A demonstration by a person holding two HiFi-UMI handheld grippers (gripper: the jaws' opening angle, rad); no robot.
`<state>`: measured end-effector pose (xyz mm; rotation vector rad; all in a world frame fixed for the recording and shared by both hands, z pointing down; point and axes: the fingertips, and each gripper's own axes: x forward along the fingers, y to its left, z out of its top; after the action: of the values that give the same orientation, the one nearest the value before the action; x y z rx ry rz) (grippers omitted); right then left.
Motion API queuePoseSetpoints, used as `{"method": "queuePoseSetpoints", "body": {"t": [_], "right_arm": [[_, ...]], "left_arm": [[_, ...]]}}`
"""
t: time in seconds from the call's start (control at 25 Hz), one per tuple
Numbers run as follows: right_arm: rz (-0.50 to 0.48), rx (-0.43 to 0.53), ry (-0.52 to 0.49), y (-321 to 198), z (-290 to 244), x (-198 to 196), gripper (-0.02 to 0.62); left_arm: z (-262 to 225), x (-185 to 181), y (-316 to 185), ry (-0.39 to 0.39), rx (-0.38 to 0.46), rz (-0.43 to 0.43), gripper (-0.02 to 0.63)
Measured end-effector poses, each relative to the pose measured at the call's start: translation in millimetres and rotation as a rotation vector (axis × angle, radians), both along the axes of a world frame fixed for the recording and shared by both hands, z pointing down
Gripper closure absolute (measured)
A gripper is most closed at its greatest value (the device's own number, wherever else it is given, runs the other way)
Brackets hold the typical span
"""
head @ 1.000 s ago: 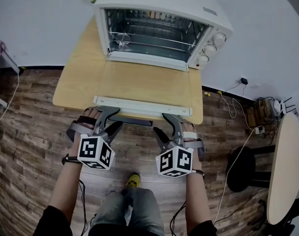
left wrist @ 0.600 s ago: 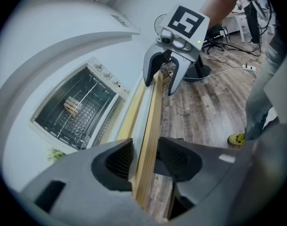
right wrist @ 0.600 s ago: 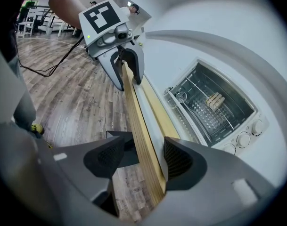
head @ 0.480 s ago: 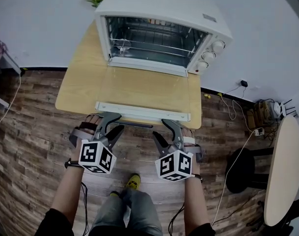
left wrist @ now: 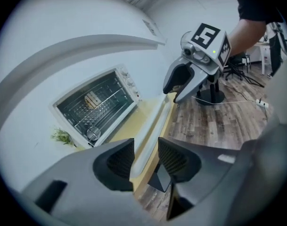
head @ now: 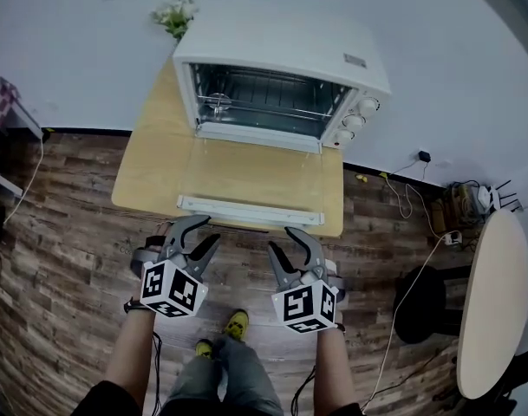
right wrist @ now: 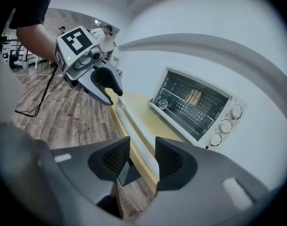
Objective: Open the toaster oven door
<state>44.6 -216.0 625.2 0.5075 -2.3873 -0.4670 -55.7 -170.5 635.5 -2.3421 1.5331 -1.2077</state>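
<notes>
The white toaster oven (head: 277,85) stands at the back of a wooden table, its door (head: 250,208) folded down flat towards me. My left gripper (head: 210,230) hovers just short of the door's front rail, open and empty. My right gripper (head: 281,238) hangs beside it, also clear of the rail, its jaws closing on nothing. In the left gripper view the left gripper (left wrist: 145,157) looks along the door edge (left wrist: 155,121) towards the right gripper (left wrist: 170,95). In the right gripper view the right gripper (right wrist: 142,157) frames the door (right wrist: 134,126), with the oven (right wrist: 195,107) beyond.
The wooden table (head: 151,172) stands against a white wall, a small plant (head: 177,11) behind the oven. A wire rack with something pale on it (right wrist: 194,97) sits inside. A black stool (head: 424,302), a round table (head: 498,302) and floor cables (head: 411,189) lie to the right.
Both grippers have drawn back from the door's front rail towards me, and their jaws stand a little narrower. The door stays flat open.
</notes>
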Motion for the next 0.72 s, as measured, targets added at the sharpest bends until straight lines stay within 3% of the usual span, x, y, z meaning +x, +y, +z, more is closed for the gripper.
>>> {"method": "queuePoseSetpoints", "body": {"t": [0.32, 0.56, 0.72], "right_arm": [[0.067, -0.017, -0.082, 14.6, -77.2, 9.0, 0.489], [0.132, -0.037, -0.137, 20.8, -124.0, 18.3, 0.527], [0.169, -0.023, -0.186, 7.2, -152.5, 18.3, 0.596]], "left_arm": [[-81.0, -7.9, 24.5, 0.068, 0.054, -0.080, 0.513], [-135.1, -21.2, 33.2, 0.168, 0.105, -0.170, 0.559], [-158.7, -27.9, 28.3, 0.204, 0.131, -0.208, 0.588]]}}
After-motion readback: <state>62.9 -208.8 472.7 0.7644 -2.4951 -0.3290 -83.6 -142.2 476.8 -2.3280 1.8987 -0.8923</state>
